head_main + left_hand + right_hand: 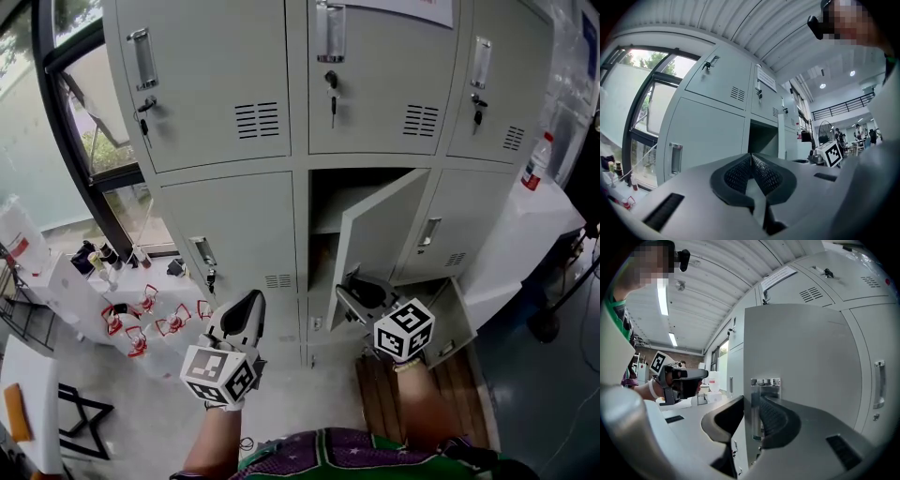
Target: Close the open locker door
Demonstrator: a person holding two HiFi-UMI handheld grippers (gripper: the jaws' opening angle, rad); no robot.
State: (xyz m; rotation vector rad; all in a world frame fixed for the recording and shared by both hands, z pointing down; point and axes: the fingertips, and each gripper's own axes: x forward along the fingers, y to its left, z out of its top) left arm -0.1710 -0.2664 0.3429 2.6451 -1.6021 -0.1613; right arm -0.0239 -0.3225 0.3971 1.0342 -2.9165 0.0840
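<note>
Both forearms reach forward and the grippers point level at the lockers. The left gripper (251,300) (751,157) hangs in front of the closed lower-left locker (234,230), jaws pressed together with nothing between them. The right gripper (354,289) (751,400) is at the free edge of the open locker door (380,234) (801,357), middle column, and pinches that edge at the chrome handle (764,382). The door stands swung out, roughly half open. The open compartment (323,192) shows a shelf (323,225); the rest is dark.

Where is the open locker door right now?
Head view, right of center: the open locker door hangs in the middle column under the top row of lockers, its edge gripped by the right claw.
</note>
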